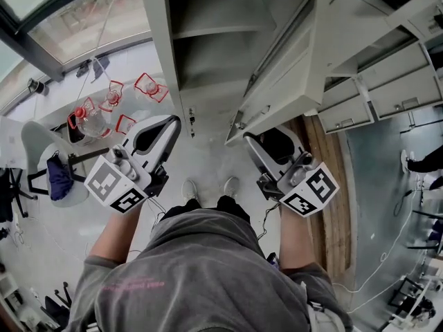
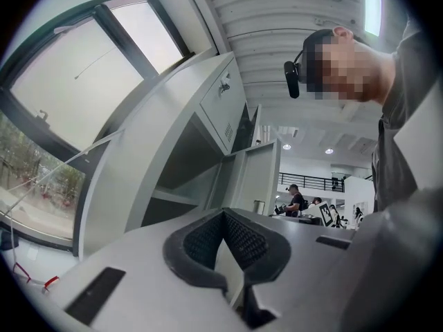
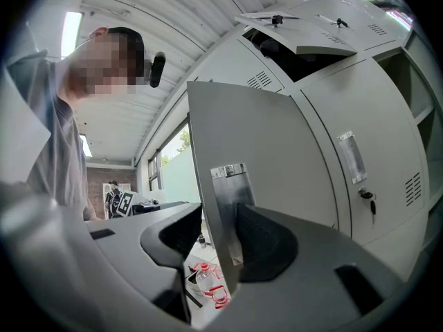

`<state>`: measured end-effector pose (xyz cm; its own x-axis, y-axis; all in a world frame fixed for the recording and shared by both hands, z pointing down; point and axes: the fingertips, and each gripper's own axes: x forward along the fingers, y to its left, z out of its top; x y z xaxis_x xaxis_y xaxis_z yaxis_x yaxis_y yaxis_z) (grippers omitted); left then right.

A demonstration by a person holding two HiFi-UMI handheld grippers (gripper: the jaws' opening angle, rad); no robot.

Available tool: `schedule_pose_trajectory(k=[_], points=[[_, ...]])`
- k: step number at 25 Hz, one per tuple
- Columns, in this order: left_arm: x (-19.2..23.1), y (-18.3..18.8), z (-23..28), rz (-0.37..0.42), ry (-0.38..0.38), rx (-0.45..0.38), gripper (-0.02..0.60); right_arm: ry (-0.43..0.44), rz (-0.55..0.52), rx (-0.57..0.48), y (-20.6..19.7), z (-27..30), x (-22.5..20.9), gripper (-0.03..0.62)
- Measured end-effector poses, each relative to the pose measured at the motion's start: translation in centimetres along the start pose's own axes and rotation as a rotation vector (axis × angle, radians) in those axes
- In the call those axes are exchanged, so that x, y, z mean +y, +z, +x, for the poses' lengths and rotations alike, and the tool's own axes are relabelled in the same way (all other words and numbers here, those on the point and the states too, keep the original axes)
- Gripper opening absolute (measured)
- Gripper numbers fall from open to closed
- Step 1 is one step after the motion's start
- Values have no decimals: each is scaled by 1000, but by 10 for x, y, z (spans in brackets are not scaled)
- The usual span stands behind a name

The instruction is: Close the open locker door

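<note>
Door edge straddled for closing.
The left tool (image 2: 223, 216) was kept narrow and empty; the right tool (image 3: 218, 230), jaws wide, was set astride the open locker door (image 3: 263, 151) at its latch edge, best pushed squarely toward the locker (image 1: 160, 47) beyond.

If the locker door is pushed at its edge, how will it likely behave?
The door looks like thin sheet metal: probably stiff yet light. Standing ajar, it should swing easily. Its smooth painted face may be slippery.
</note>
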<state>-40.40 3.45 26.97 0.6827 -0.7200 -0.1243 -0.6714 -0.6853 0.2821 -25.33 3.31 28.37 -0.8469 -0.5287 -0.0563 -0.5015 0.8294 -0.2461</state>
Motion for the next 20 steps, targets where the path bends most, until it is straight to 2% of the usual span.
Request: schedule_pose_trajectory(k=[20], points=[[33, 14, -25, -6, 56, -27, 14, 35, -16, 18, -6, 56, 10, 150]])
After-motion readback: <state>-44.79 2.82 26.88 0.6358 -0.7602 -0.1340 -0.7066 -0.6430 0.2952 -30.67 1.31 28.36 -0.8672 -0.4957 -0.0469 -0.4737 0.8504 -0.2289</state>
